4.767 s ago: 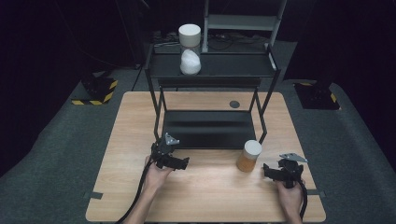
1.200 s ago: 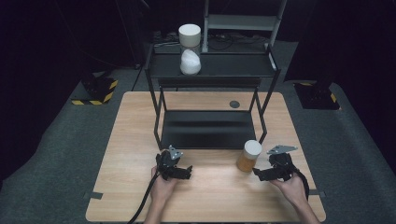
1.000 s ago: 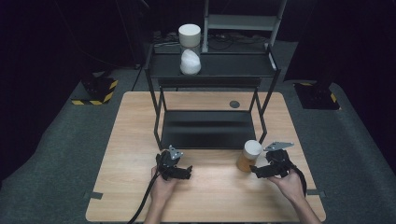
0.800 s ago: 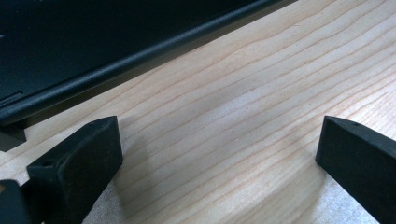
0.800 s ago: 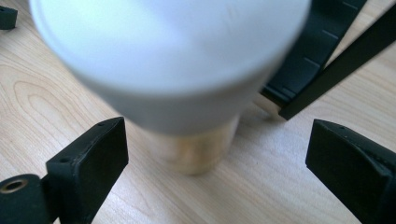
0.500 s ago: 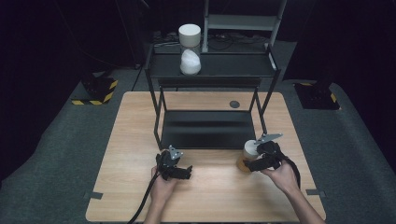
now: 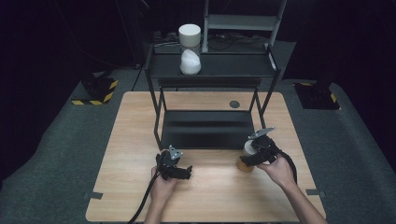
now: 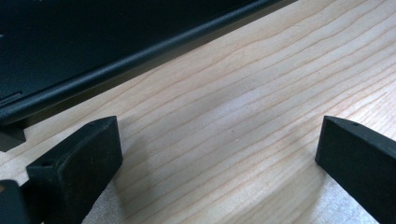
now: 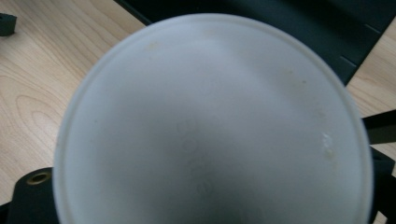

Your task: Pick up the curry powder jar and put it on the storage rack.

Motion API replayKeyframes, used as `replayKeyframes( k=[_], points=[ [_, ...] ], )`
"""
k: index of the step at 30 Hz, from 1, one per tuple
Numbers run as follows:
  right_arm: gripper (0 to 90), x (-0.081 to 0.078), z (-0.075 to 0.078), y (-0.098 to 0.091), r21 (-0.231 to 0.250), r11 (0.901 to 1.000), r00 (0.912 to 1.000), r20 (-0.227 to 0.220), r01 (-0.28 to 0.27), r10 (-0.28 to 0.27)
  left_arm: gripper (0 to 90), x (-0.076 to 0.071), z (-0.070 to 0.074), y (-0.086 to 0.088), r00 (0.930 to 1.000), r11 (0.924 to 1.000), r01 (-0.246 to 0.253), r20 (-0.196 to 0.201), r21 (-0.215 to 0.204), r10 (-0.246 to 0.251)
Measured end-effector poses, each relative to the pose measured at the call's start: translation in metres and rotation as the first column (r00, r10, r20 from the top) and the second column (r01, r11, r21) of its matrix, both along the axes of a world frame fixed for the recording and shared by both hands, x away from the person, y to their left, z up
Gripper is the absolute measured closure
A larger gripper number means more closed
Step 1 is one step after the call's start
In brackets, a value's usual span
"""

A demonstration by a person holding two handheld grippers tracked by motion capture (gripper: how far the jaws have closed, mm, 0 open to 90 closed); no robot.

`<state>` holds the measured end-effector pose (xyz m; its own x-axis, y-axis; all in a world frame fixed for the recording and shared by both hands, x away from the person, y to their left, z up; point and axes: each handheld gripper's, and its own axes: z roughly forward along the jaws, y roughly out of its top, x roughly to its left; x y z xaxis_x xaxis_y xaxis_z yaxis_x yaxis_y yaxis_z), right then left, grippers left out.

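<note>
Wood-grain table (image 8: 243, 107) under round, smooth white-lidded amber jar (image 9: 210, 121).

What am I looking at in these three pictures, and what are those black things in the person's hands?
A person at a wooden table holds a hand-operated two-jaw gripper in each hand. The high view looks down from above; each of the other two comes from a camera riding on one gripper. The left gripper rests open over bare wood near a black shelf rack. The right gripper has just been closing around an amber jar with a white lid, seen close up in its own view; a firm grip cannot be confirmed. An hourglass-like object stands on the rack's top shelf.
</note>
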<state>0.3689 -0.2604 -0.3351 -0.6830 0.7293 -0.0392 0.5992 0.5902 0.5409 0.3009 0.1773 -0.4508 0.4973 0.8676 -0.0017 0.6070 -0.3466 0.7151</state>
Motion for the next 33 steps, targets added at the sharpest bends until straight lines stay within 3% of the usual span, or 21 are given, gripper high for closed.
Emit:
replayKeyframes(
  k=[17,24,33],
  points=[
    [22.0,0.009,0.004,0.008,-0.017,0.9991,0.9986,-0.035,-0.04,0.039,0.5,0.0,0.0,0.0,1.0,1.0,0.0,0.0,0.001,0.0],
    [28.1,0.003,0.005,0.01,-0.035,0.9985,0.9991,-0.005,-0.041,0.041,0.5,0.0,0.0,0.0,1.0,1.0,0.0,0.0,0.001,0.0],
    [33.2,0.008,0.007,0.004,-0.004,0.9981,0.998,-0.016,-0.061,0.061,0.5,0.0,0.0,0.0,1.0,1.0,0.0,0.0,0.0,0.0]
  ],
)
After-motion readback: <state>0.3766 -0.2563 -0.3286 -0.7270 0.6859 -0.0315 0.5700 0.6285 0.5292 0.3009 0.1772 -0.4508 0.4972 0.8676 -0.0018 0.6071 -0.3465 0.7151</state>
